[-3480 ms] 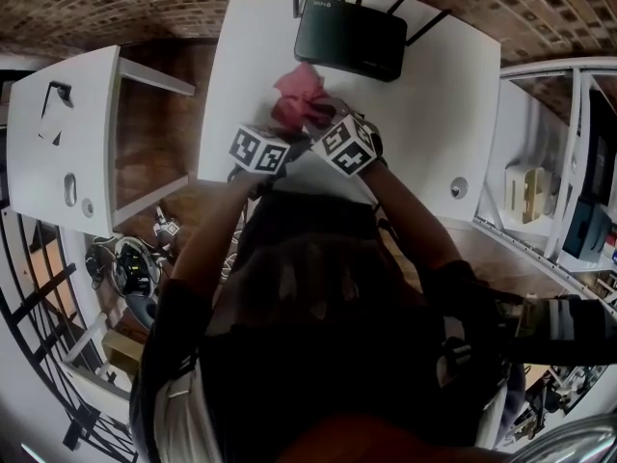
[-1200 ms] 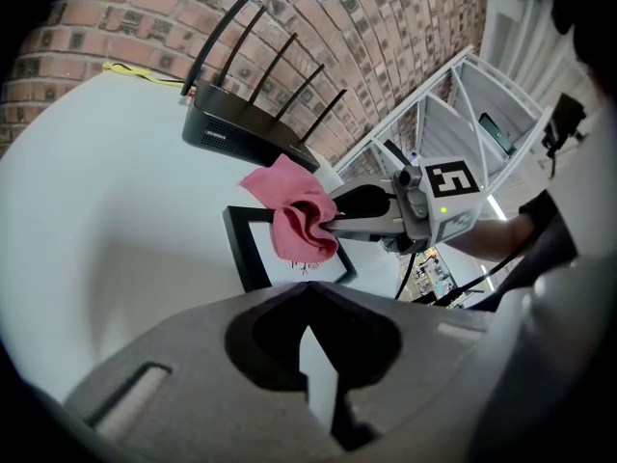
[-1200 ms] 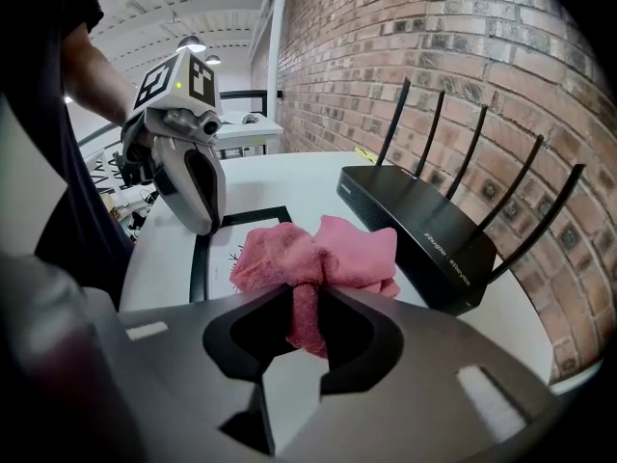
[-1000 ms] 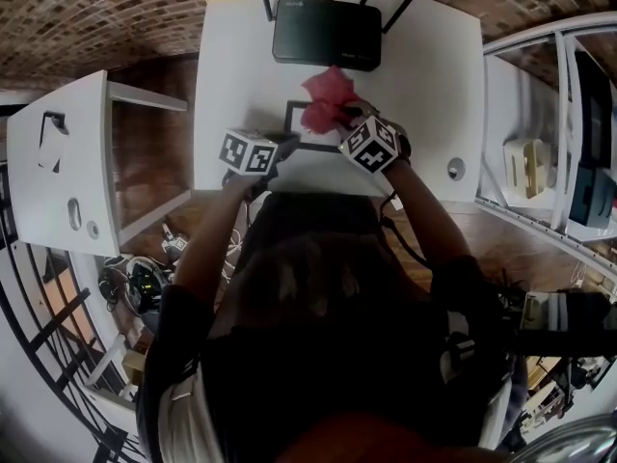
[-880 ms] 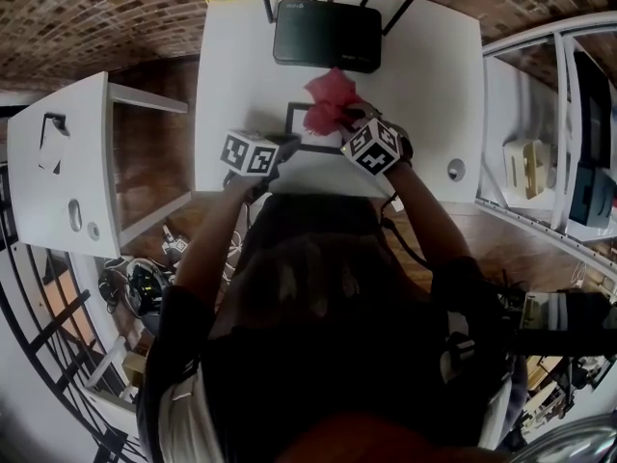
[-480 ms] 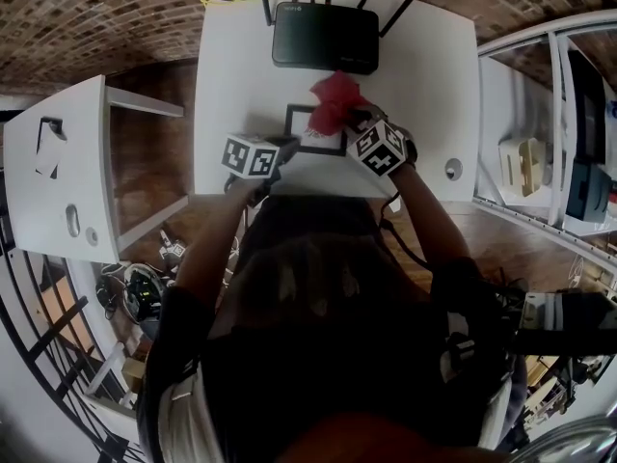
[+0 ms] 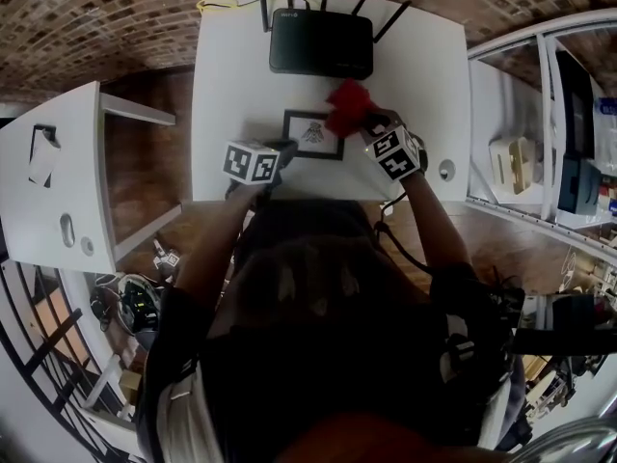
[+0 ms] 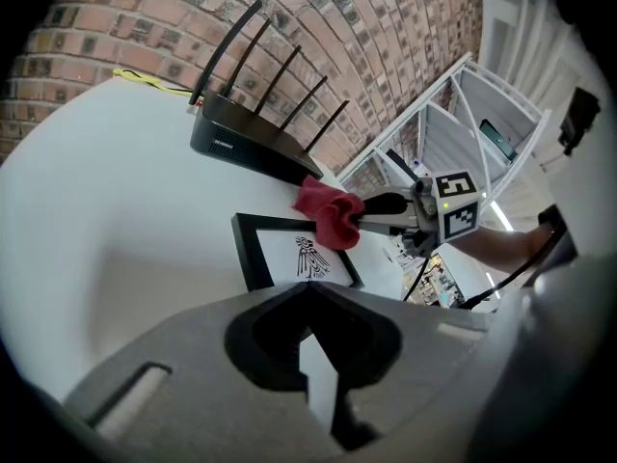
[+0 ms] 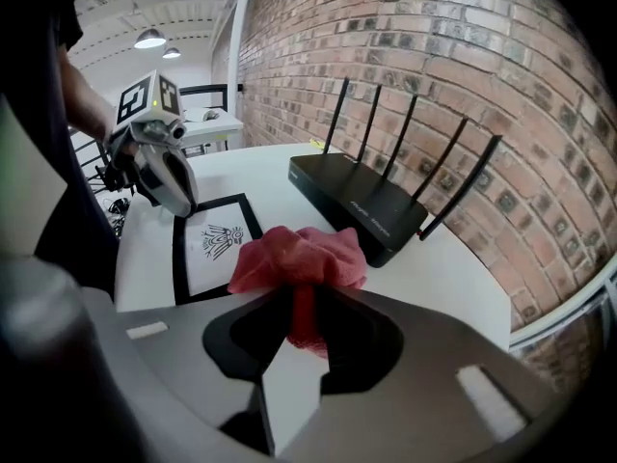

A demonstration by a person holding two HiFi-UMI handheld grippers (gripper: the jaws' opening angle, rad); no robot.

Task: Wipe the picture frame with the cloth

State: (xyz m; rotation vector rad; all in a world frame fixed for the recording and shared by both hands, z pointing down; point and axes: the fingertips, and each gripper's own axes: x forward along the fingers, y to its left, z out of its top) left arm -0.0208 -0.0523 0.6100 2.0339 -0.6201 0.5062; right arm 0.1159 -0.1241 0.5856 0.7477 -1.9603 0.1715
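The picture frame (image 7: 310,134) has a black border and a bird drawing, and it lies flat on the white table (image 7: 231,85). My right gripper (image 7: 364,120) is shut on a bunched red cloth (image 7: 348,106), which sits over the frame's far right corner. In the right gripper view the cloth (image 9: 299,254) fills the jaws, with the frame (image 9: 207,244) to the left. My left gripper (image 7: 285,149) is shut with nothing between its fingers. Its tips rest at the frame's near left corner (image 8: 253,258). The left gripper view shows the cloth (image 8: 328,210) and the right gripper (image 8: 371,212) beyond.
A black router (image 7: 321,41) with several antennas stands at the table's far edge, just behind the frame, and a yellow cable (image 7: 217,4) lies by it. A round grommet (image 7: 445,171) sits in the table at right. A white side table (image 7: 58,172) stands left and white shelving (image 7: 540,143) right.
My right gripper has carried the cloth rightwards across the frame, uncovering the bird drawing. The left gripper has stayed at the frame's near left corner.
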